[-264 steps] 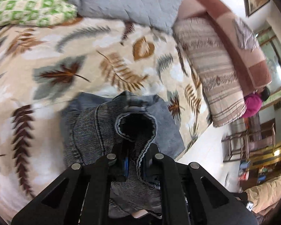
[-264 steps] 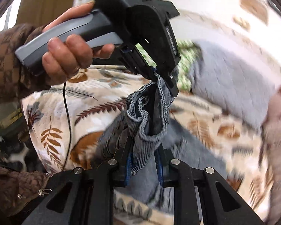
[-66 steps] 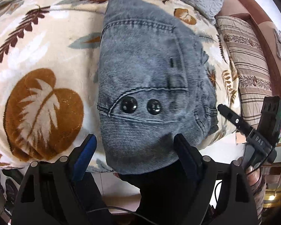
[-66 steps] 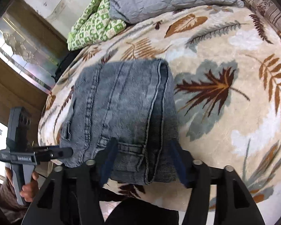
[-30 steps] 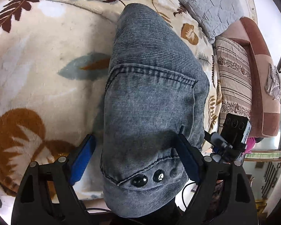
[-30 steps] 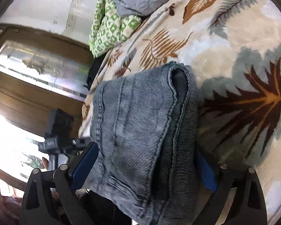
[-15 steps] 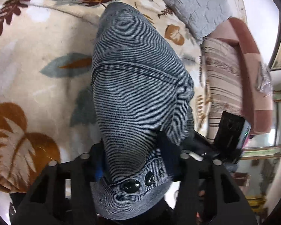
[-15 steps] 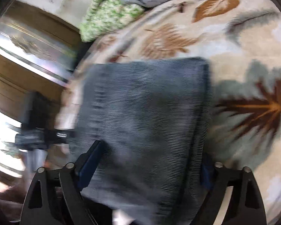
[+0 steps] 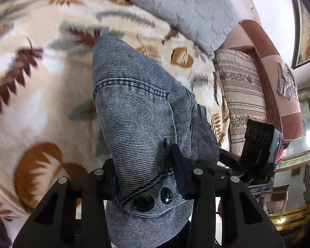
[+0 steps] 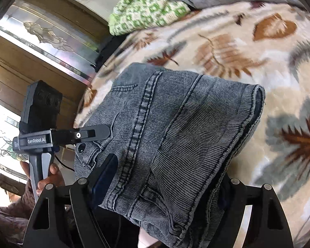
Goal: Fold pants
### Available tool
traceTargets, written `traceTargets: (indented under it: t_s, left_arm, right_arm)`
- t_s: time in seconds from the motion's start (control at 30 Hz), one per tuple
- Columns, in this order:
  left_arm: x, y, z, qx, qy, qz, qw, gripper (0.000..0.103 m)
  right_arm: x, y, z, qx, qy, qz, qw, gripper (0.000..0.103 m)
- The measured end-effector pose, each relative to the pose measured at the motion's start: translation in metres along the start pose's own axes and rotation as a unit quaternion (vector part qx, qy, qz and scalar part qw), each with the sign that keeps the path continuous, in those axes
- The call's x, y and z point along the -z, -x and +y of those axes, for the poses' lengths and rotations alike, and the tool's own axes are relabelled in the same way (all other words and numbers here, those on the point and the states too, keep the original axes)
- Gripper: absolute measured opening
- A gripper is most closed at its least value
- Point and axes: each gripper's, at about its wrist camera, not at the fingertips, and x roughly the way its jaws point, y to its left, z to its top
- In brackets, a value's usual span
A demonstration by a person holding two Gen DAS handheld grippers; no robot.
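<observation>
The folded grey-blue denim pants (image 9: pixel 138 111) lie as a thick bundle on the leaf-print blanket (image 9: pixel 31 103), two black buttons facing me. My left gripper (image 9: pixel 146 165) is shut on the bundle's near edge, fingers pressing both sides. In the right wrist view the pants (image 10: pixel 175 128) fill the middle, and my right gripper (image 10: pixel 165 177) is closed around their near end, one finger (image 10: pixel 105 171) on top and the other hidden under the cloth. The left gripper (image 10: pixel 93 134) shows at the left, held by a hand.
A grey quilted pillow (image 9: pixel 188 10) and a green checked cloth (image 10: pixel 146 4) lie at the bed's far end. Striped folded blankets (image 9: pixel 243 95) and a brown-pink cushion (image 9: pixel 279 78) lie along the right. A wooden glazed door (image 10: pixel 31 47) stands beyond the bed's left edge.
Both grippers went from open around the folded pants to closed on their near edge. The bundle looks lifted and pulled slightly toward me.
</observation>
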Motion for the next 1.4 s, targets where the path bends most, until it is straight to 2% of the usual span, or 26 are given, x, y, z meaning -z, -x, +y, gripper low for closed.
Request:
traceTargets:
  t_s: [0.17,0.4,0.7,0.9,1.03,1.13,1.2,1.3,1.4]
  left_arm:
    - [-0.028,0.03,-0.002,-0.019,-0.018,-0.041,0.9988,0.04]
    - [-0.072,0.04,-0.005,-0.08,-0.054,-0.081,0.992,0.041]
    - [-0.113,-0.002,0.036,-0.114,-0.029,-0.075,0.9902,0.041]
    - [-0.117,-0.034,0.063,-0.138,-0.009,-0.05,0.9892,0.042]
    - [-0.115,-0.038,0.065,-0.155,-0.023,-0.058,0.9859,0.055]
    - [-0.114,-0.042,0.068,-0.174,-0.031,-0.062,0.9824,0.074]
    - [-0.113,-0.044,0.073,-0.183,-0.031,-0.066,0.9803,0.085]
    - [-0.117,-0.044,0.09,-0.169,-0.006,-0.059,0.9838,0.091]
    - [-0.121,-0.035,0.111,-0.159,0.039,-0.056,0.9849,0.091]
  right_arm:
    - [-0.035,0.007,0.029,-0.006,0.031,-0.042,0.999,0.082]
    - [-0.085,-0.005,0.057,0.028,0.09,-0.064,0.994,0.082]
    - [-0.141,-0.061,0.034,0.059,0.084,-0.056,0.993,0.082]
    - [-0.152,-0.101,0.006,0.081,0.072,-0.036,0.993,0.082]
    - [-0.145,-0.114,-0.006,0.106,0.083,-0.033,0.99,0.083]
    - [-0.142,-0.119,-0.022,0.13,0.079,-0.027,0.988,0.084]
    - [-0.139,-0.117,-0.033,0.134,0.073,-0.033,0.988,0.089]
    - [-0.136,-0.112,-0.045,0.131,0.066,-0.037,0.988,0.093]
    - [-0.133,-0.103,-0.057,0.141,0.054,-0.04,0.988,0.095]
